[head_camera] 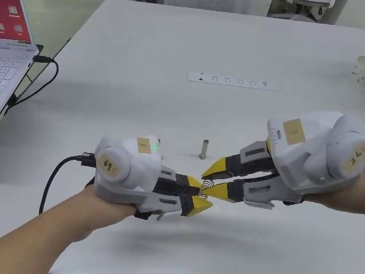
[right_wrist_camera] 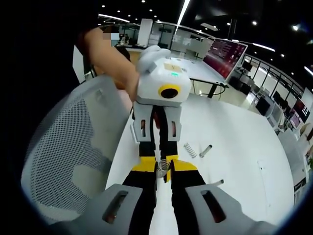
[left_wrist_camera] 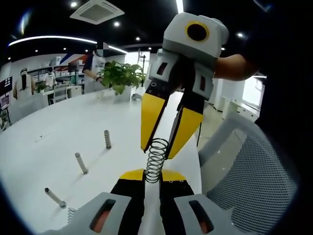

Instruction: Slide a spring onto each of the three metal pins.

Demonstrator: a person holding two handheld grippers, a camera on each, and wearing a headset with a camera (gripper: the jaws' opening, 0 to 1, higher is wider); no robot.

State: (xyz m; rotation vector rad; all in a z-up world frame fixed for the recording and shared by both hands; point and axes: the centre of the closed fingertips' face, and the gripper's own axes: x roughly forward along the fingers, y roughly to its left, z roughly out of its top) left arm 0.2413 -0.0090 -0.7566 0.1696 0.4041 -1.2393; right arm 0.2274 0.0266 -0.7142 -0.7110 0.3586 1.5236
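**Spring held between two claws, just short of a pin**

Nearest me, low in the centre of the head view, the two claws meet tip to tip above the table (head_camera: pixel 131 85). The left claw (left_wrist_camera: pixel 152 176) is clenched on one end of the spring (left_wrist_camera: pixel 156 157), which stands straight out from its tips. The right claw (right_wrist_camera: pixel 163 166) brackets the other end, its yellow tips touching or almost touching the coils. I cannot tell whether it is pinching.

Just beyond, a pin (head_camera: pixel 203 149) stands upright, apart from the spring. At the lower left of the left gripper view, three pins (left_wrist_camera: pixel 81 163) line up, with a loose spring (left_wrist_camera: pixel 71 214) lying near the closest one. Whether any pin is already sleeved is too small to tell. Farther back lies a power strip (head_camera: pixel 231 80), and a laptop (head_camera: pixel 14 40) sits at the upper left.

I judge this to be a hand-over before threading. To do it well, I would let one claw alone carry the spring, gripped near one end so the bore stays free. I would keep its axis in line with the pin, avoid crushing the coils, and lower slowly, because a tilted spring could snag the pin's top.
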